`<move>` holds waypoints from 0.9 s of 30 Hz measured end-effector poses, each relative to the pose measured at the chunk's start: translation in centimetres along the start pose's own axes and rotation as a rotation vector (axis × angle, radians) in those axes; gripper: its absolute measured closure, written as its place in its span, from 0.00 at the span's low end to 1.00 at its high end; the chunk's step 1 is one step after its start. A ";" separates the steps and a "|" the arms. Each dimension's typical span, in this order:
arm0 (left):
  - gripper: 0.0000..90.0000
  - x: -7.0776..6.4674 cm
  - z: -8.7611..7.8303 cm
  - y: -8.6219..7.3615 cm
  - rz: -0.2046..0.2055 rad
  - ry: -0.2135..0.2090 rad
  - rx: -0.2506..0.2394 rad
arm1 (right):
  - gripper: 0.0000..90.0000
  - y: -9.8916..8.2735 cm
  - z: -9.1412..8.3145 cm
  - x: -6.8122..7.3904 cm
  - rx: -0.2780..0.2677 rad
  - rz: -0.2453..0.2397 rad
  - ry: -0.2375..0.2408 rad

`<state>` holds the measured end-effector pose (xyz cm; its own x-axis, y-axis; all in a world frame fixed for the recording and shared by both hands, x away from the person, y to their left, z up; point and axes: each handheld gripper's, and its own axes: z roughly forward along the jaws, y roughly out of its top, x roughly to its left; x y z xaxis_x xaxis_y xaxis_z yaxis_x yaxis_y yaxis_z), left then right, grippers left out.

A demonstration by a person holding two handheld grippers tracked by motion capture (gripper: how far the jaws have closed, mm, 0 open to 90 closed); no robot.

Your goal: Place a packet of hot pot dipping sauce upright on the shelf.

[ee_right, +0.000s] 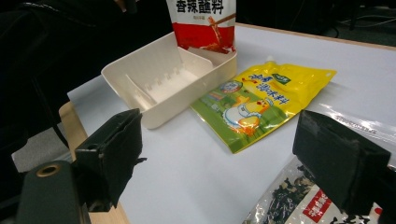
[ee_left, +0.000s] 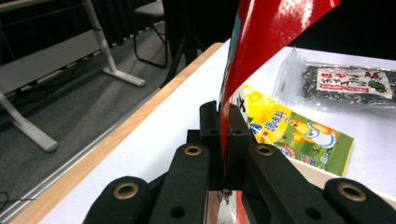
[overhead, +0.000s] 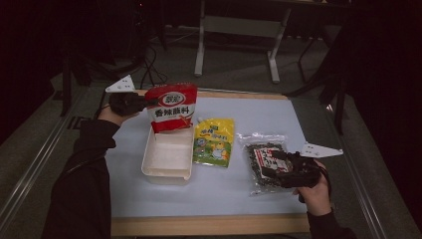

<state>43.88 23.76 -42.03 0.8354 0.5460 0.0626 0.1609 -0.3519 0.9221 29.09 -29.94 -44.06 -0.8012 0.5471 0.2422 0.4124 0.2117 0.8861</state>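
My left gripper [overhead: 148, 103] [ee_left: 223, 112] is shut on the edge of a red seasoning pouch [overhead: 171, 107] [ee_left: 261, 32]. The pouch hangs upright over the far end of a white plastic tray [overhead: 166, 172] [ee_right: 122, 70], and its lower part [ee_right: 203, 18] reaches down to the tray. A yellow-green pouch [overhead: 214, 142] [ee_right: 261, 102] [ee_left: 299, 135] lies flat just right of the tray. My right gripper [overhead: 278, 164] [ee_right: 229, 158] stands open low over a clear bag of dark dried food [overhead: 259, 174] [ee_right: 289, 200] [ee_left: 345, 84]. Nothing sits between its jaws.
The items rest on a pale blue mat [overhead: 224, 194] on a wood-edged table [overhead: 209, 225]. The tray has a divider inside. Beyond the far edge is grey floor with white table legs [overhead: 200, 55] and cables.
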 end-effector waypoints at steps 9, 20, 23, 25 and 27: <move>1.00 -0.2 1.3 -1.1 -0.017 -0.022 0.050 | 0.17 0.0 0.2 0.0 0.003 -0.001 0.002; 0.96 -0.9 2.1 -2.7 -0.061 -0.011 0.026 | 0.17 -0.2 0.2 0.1 0.006 -0.015 -0.007; 0.86 -1.2 1.9 -2.4 -0.075 0.007 0.014 | 0.17 -0.2 0.1 0.3 0.004 -0.023 -0.015; 0.78 -1.4 1.7 -2.2 -0.089 0.033 0.018 | 0.17 -0.2 0.1 0.2 0.005 -0.023 -0.017; 0.74 -1.7 1.2 -2.0 -0.105 0.066 0.017 | 0.17 -0.3 0.0 0.2 0.003 -0.021 -0.014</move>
<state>42.83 22.61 -44.46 0.7772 0.6292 -0.0083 0.2549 -0.3028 0.9184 28.81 -29.84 -44.25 -0.8039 0.5535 0.2178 0.3965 0.2257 0.8898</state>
